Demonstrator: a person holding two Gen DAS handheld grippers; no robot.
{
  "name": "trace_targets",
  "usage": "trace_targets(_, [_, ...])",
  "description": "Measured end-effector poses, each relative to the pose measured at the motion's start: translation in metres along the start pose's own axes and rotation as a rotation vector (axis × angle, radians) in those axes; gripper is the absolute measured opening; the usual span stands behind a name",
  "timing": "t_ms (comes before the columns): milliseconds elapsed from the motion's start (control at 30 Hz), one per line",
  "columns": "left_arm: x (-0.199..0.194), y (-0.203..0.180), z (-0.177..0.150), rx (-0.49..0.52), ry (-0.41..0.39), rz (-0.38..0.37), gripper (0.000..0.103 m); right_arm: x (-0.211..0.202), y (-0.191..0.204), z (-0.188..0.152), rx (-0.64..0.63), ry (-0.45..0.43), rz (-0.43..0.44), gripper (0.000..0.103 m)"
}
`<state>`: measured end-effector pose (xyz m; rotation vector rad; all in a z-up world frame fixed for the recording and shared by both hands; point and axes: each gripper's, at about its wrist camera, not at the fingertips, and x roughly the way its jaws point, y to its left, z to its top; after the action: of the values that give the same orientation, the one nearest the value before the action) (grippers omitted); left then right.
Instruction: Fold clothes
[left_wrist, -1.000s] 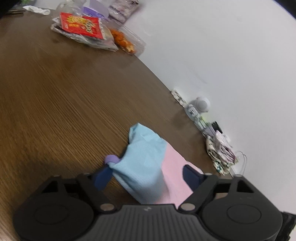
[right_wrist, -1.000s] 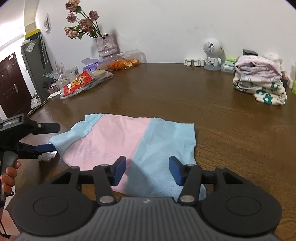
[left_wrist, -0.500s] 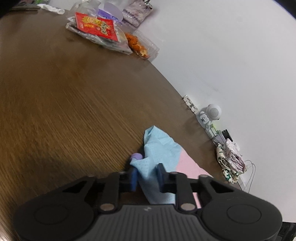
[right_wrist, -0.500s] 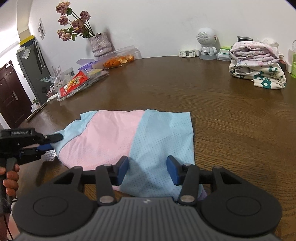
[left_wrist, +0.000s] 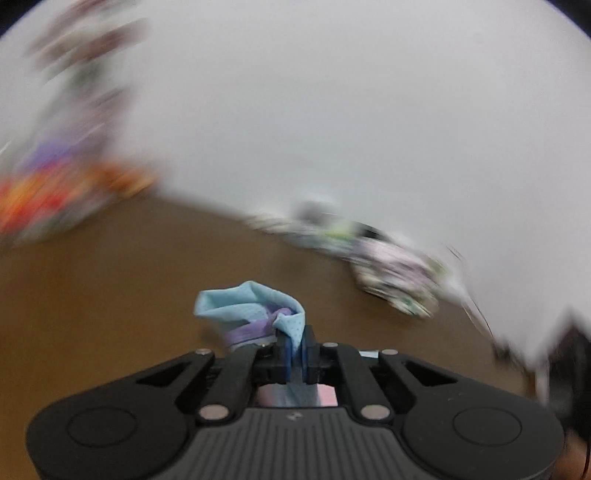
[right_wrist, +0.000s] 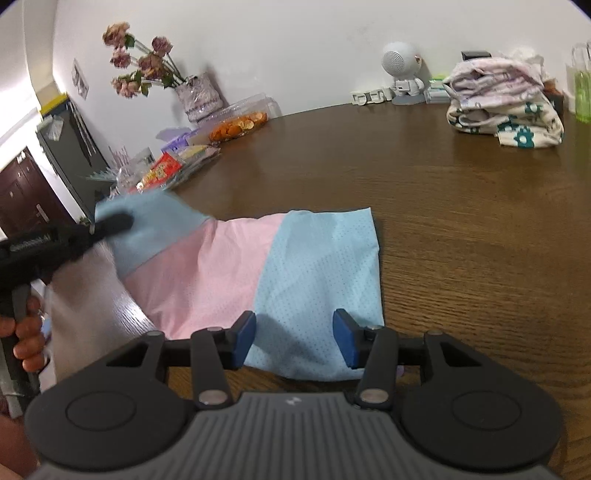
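Note:
A pink and light-blue mesh shirt (right_wrist: 258, 269) lies on the brown wooden table (right_wrist: 461, 229). My left gripper (left_wrist: 295, 341) is shut on the shirt's blue sleeve (left_wrist: 255, 306), which bunches up in front of its pads with a purple trim showing. In the right wrist view the left gripper (right_wrist: 110, 223) holds that sleeve (right_wrist: 155, 225) lifted off the table at the left, a hand on its handle. My right gripper (right_wrist: 293, 338) stands open just above the shirt's near blue hem, nothing between its fingers.
A pile of folded patterned clothes (right_wrist: 506, 107) sits at the back right by a small white robot figure (right_wrist: 402, 74). Snack packets (right_wrist: 166, 170), a tub of orange snacks (right_wrist: 240, 123) and a vase of flowers (right_wrist: 195, 94) stand at the back left.
My left gripper closed on the blue sleeve and has lifted it, swinging up and to the right; its view is now blurred. The right gripper stayed open over the hem.

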<state>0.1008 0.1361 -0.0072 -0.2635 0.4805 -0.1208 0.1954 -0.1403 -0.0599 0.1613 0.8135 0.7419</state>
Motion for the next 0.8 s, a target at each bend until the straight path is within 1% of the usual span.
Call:
trace_targets(67, [0.017, -0.032, -0.007, 0.164, 0.048, -0.042, 0.004, -0.003, -0.007, 0.0, 0.04, -0.006, 0.023, 0.048])
trace_targets(133, [0.034, -0.065, -0.014, 0.328, 0.095, -0.085, 0.004, -0.014, -0.017, -0.001, 0.087, -0.037, 0.028, 0.048])
trace_targets(233, [0.06, -0.114, -0.024, 0.574, 0.167, -0.149, 0.004, -0.039, -0.037, -0.004, 0.152, -0.104, -0.003, 0.048])
trace_targets(300, [0.078, -0.146, -0.031, 0.737, 0.215, -0.191, 0.004, -0.053, -0.051, -0.008, 0.179, -0.127, -0.033, 0.048])
trace_targets(333, [0.079, -0.148, -0.036, 0.744, 0.218, -0.187, 0.004, -0.059, -0.057, -0.009, 0.191, -0.139, -0.047, 0.048])
trace_targets(400, [0.082, -0.15, -0.039, 0.748, 0.216, -0.186, 0.005, -0.063, -0.064, -0.011, 0.198, -0.142, -0.048, 0.05])
trace_targets(467, [0.079, -0.151, -0.041, 0.757, 0.223, -0.192, 0.008, -0.063, -0.064, -0.011, 0.19, -0.139, -0.039, 0.051])
trace_targets(500, [0.079, -0.152, -0.042, 0.762, 0.231, -0.198, 0.014, -0.061, -0.064, -0.011, 0.185, -0.137, -0.034, 0.051])
trace_targets(567, [0.074, -0.153, -0.044, 0.774, 0.248, -0.231, 0.031, -0.057, -0.064, -0.01, 0.176, -0.133, -0.024, 0.055])
trace_targets(600, [0.07, -0.153, -0.045, 0.778, 0.253, -0.249, 0.051, -0.056, -0.064, -0.011, 0.178, -0.134, -0.023, 0.056])
trace_targets(633, [0.063, -0.152, -0.044, 0.773, 0.241, -0.27, 0.063, -0.056, -0.064, -0.011, 0.181, -0.135, -0.023, 0.058])
trace_targets(667, [0.056, -0.151, -0.042, 0.768, 0.229, -0.29, 0.064, -0.058, -0.065, -0.011, 0.188, -0.143, -0.025, 0.059])
trace_targets(733, [0.042, -0.144, -0.033, 0.726, 0.199, -0.323, 0.066, -0.065, -0.068, -0.013, 0.198, -0.161, -0.026, 0.062])
trace_targets(800, [0.033, -0.131, -0.022, 0.661, 0.177, -0.299, 0.071, -0.07, -0.068, -0.012, 0.199, -0.182, -0.025, 0.064])
